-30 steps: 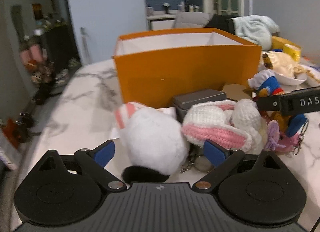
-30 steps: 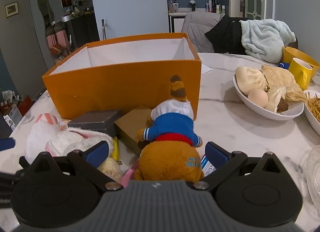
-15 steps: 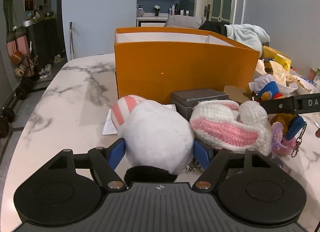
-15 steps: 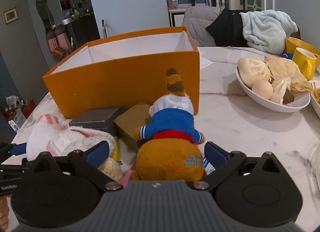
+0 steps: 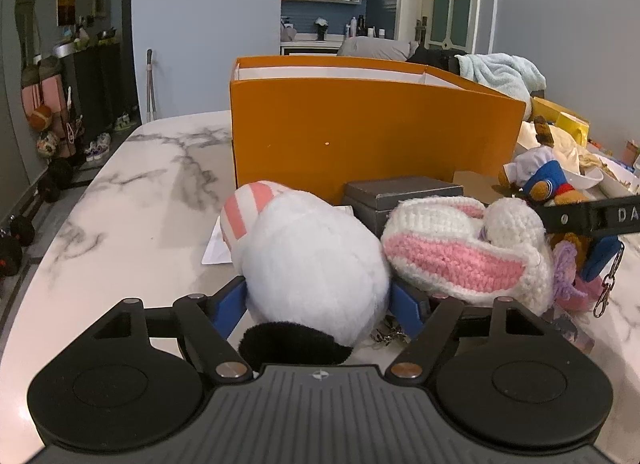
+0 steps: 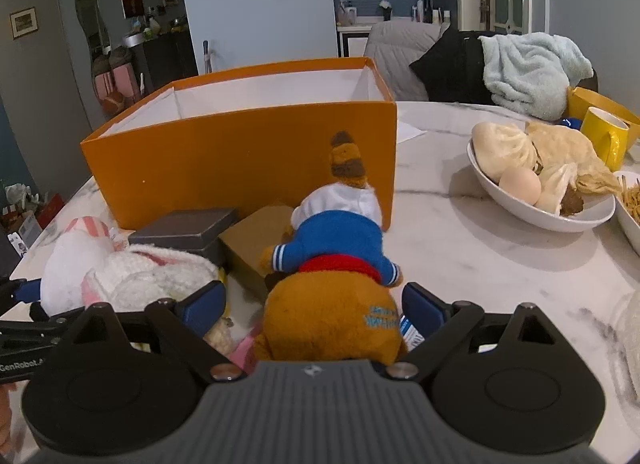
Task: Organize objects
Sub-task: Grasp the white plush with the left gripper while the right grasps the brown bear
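The white plush toy [image 5: 312, 260] with the pink-striped ear lies on the marble bench [image 5: 132, 199], just in front of the orange box [image 5: 360, 131] and touching the crocheted bunny [image 5: 464, 252] on its right. The left hand-held gripper [image 5: 318, 300] is clenched on it: both blue pads press into its flanks, low and near the dark tail end.

The right hand-held gripper [image 6: 314, 310] straddles the brown bear in a blue sweater [image 6: 332, 284]. The jaws stand apart with a gap on the left side, so it is released, not yet pinching.

The step in hand looks like a two-handed pickup, each toy bound for the box. To do it well:

- Lift the white plush straight up first, since it leans against the bunny and a keyring [image 5: 388, 334] lies beside it; a sideways drag would likely pull those along.
- The plush is soft and held off-centre, so it will probably droop forward; raise it high enough that the ear clears the box's front wall.
- On the right, close around the bear's fat body rather than its sweater, and watch the small card [image 6: 410, 330] by the right pad so it is not pinched too.
- Keep both loads clear of the grey case [image 6: 188, 227] and the brown carton [image 6: 260, 244] ahead.
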`<state>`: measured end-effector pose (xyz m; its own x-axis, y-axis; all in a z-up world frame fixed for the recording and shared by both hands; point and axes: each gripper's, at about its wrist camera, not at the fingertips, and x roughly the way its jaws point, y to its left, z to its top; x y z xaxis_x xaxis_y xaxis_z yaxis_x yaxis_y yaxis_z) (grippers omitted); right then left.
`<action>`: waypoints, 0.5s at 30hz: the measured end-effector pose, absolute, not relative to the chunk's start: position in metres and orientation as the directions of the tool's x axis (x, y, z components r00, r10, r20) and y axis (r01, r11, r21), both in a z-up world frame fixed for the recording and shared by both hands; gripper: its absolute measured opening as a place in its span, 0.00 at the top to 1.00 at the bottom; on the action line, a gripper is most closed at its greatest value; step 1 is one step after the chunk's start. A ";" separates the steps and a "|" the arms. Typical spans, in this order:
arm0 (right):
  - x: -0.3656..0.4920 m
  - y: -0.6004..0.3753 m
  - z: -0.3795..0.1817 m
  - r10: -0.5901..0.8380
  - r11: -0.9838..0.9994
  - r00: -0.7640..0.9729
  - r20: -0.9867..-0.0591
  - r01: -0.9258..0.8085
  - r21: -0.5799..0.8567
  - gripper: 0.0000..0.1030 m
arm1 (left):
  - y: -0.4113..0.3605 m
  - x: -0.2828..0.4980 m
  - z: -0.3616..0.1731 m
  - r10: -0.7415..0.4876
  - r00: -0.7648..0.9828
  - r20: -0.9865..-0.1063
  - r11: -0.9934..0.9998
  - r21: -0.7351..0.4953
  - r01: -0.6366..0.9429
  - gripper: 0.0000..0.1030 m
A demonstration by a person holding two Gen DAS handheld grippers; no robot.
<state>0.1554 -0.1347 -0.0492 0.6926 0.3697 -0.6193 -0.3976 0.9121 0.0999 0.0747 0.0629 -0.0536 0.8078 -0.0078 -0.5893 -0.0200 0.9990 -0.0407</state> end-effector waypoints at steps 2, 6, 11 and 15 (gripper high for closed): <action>0.157 -0.134 -0.052 0.369 0.912 0.683 -0.631 -0.395 0.106 0.08 | 0.063 0.075 -0.053 -0.006 0.808 -0.589 0.999 -0.044 -0.024 0.16; 0.155 -0.137 -0.054 0.385 0.909 0.691 -0.611 -0.397 0.123 0.08 | 0.062 0.074 -0.053 -0.005 0.808 -0.588 0.998 -0.050 -0.030 0.16; 0.158 -0.136 -0.052 0.392 0.907 0.688 -0.611 -0.401 0.131 0.08 | 0.060 0.074 -0.054 0.007 0.807 -0.591 0.998 -0.042 -0.040 0.16; 0.162 -0.135 -0.053 0.387 0.908 0.681 -0.622 -0.399 0.129 0.13 | 0.058 0.073 -0.055 0.022 0.806 -0.592 0.998 -0.041 -0.057 0.17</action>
